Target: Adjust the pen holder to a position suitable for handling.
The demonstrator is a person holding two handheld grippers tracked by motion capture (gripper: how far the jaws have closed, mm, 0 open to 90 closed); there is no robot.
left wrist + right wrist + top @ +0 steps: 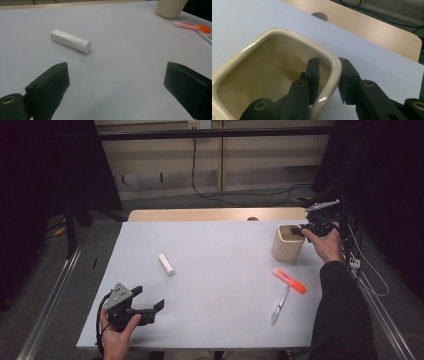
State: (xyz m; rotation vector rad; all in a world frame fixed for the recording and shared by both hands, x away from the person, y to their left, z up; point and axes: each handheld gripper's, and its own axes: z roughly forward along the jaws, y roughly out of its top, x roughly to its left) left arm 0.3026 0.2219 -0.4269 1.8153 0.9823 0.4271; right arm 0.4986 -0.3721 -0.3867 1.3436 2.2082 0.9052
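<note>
Cream cup [288, 243] stands at the right of the high view, near the table's [220, 270] far edge, and the right gripper [329, 76] has its rim wall pinched, one jaw inside, one outside. The step looks like securing the cup; next would be moving it without tipping. The left gripper [116, 82], at the lower left, gapes wide and empty, aimed toward the white cylinder [71, 41], with highlighter [289, 281] and pen [279, 305] lying loose.

Lab, dark curtains [45, 165], floor rails [47, 295]
</note>
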